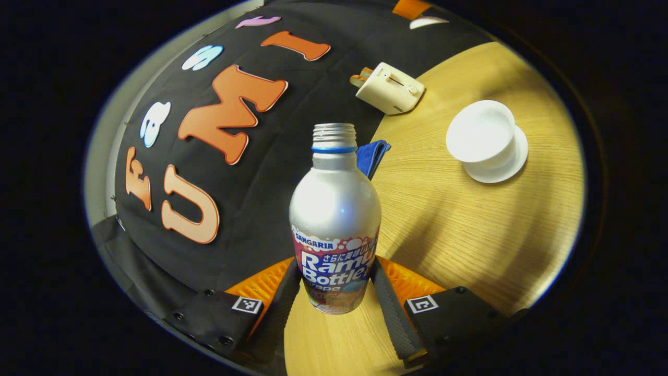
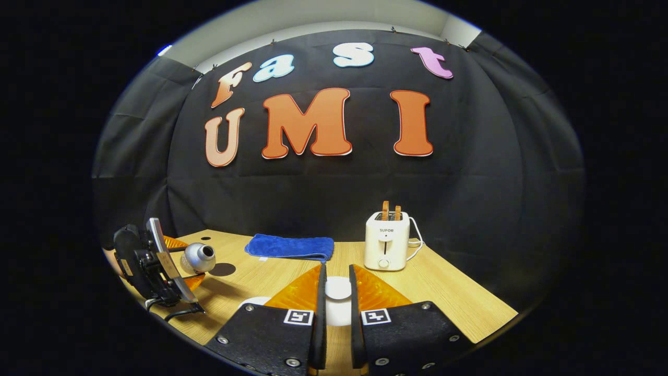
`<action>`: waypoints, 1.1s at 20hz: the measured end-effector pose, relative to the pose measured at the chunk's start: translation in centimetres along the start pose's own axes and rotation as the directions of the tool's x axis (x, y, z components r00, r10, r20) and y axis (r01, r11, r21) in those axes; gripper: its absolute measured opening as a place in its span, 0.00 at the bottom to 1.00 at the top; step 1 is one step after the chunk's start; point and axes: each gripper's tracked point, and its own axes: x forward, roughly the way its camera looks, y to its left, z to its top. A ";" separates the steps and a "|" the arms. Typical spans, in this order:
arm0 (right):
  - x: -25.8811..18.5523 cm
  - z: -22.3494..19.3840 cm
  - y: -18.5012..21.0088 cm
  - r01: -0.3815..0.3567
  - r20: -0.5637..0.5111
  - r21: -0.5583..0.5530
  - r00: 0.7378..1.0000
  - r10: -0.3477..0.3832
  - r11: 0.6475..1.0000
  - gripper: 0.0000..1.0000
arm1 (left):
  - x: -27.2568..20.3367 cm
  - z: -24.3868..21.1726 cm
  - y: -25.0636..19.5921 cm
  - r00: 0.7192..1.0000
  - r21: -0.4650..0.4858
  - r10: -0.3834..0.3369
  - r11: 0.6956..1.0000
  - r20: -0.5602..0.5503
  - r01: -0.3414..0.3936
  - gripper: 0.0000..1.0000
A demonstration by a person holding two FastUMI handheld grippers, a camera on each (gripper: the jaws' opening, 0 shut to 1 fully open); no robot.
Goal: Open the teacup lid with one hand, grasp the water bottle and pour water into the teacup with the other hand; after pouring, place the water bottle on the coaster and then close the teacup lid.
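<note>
- Left gripper (image 1: 336,284): closed on the lower, labelled part of the silver metal water bottle (image 1: 334,209), one finger pressed to each side. The view is tilted, so the bench and wall appear slanted.
- Silver metal water bottle: uncapped, with a threaded neck and a blue ring below the thread. In the right gripper view the bottle (image 2: 198,257) is seen tipped, mouth turned sideways, held up off the bench in the left gripper (image 2: 180,261).
- White ceramic teacup (image 1: 481,131): lid off, seated on a white saucer (image 1: 503,164) on the light wooden bench (image 1: 459,230), well apart from the bottle and near the toaster. Whether it holds water cannot be told.
- White round teacup lid (image 2: 338,288): seen between the fingers of the right gripper (image 2: 334,300). The fingers are set narrowly, close beside the lid; whether both press on it cannot be told.
- Small dark round coaster (image 2: 223,269): flat on the bench (image 2: 449,297), just beside the tipped bottle and apart from the blue towel.
- Cream two-slot toaster (image 2: 386,248): upright at the back of the bench, two brown slices standing in its slots, a white cord trailing beside it; also seen beyond the teacup (image 1: 389,87).
- Folded blue towel (image 2: 290,247): flat on the bench at the foot of the wall, beside the toaster; one corner (image 1: 371,155) is seen behind the bottle.
</note>
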 end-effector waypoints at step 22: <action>-0.9 -1.2 -2.7 0.034 -0.002 0.024 0.999 -0.034 0.999 0.19 | 1.0 4.9 2.3 0.993 0.506 0.027 0.859 0.116 -0.082 0.82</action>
